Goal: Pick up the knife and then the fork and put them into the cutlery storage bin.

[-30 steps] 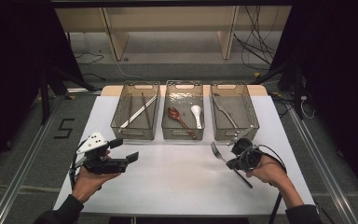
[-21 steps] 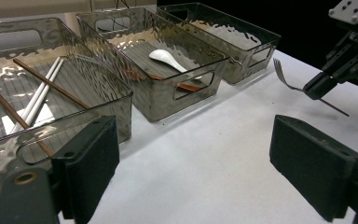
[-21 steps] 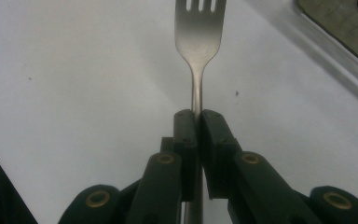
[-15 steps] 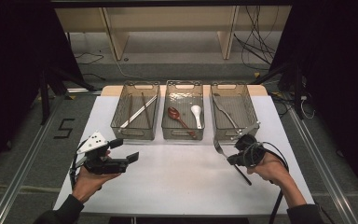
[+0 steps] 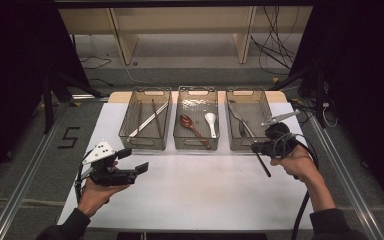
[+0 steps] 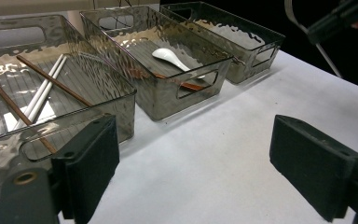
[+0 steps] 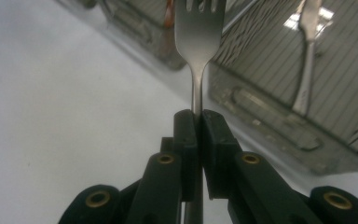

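Fork [image 7: 198, 28] in right tool [image 7: 196, 122], now higher, nearer right bin [image 5: 249, 120].

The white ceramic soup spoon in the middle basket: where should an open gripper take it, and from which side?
Grip the white ceramic soup spoon by its narrow handle, coming straight down from above: the transparent grey middle basket walls block any sideways approach, and the wide bowl end looks harder to pinch. The brown wooden spoon lies close beside it.
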Demonstrator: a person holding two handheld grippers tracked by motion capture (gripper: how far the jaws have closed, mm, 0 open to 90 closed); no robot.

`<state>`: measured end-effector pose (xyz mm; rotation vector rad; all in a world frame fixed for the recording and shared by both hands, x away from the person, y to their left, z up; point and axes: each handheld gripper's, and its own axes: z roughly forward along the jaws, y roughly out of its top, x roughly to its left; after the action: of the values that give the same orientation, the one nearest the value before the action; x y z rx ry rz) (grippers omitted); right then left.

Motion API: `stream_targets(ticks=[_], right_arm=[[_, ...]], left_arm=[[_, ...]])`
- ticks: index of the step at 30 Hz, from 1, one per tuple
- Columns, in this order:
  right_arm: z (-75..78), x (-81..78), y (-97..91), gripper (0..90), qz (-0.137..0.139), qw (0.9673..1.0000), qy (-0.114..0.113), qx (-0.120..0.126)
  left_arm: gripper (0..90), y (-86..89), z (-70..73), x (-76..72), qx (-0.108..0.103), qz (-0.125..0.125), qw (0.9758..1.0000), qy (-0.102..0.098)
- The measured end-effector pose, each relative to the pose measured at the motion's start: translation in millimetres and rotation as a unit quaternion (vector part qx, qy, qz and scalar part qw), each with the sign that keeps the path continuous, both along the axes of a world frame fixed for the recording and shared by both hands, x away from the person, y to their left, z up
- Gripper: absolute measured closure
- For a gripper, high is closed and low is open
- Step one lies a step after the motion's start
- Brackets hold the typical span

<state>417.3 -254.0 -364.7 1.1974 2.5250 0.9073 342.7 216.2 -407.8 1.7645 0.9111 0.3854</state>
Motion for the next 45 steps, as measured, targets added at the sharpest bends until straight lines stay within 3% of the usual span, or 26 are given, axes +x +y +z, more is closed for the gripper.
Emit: stream_targets(ticks=[10, 17, 25, 34, 45], right_arm=[[27.8, 28.0, -6.4, 85.6, -0.045, 0.998, -0.04, 0.017], [40.0, 45.7, -5.3, 85.6, -0.059, 0.9968, -0.051, 0.016], [51.8, 67.1, -3.2, 85.6, -0.084, 0.9941, -0.062, 0.03], [55.1, 89.1, -2.5, 85.6, -0.111, 0.9907, -0.071, 0.032], [44.6, 108.0, -3.0, 85.6, -0.141, 0.9875, -0.068, 0.021]], left_arm=[[15.5, 1.0, 0.2, -0.5, -0.003, 0.0, 1.0, -0.003], [15.5, 1.3, 0.0, 0.1, -0.004, 0.001, 1.0, -0.004], [15.5, 1.5, 0.1, 0.1, -0.005, 0.002, 1.0, -0.005], [15.5, 2.8, 0.3, 0.3, -0.006, 0.003, 1.0, -0.005], [15.5, 2.5, 0.4, 0.3, -0.007, 0.002, 1.0, -0.005]])
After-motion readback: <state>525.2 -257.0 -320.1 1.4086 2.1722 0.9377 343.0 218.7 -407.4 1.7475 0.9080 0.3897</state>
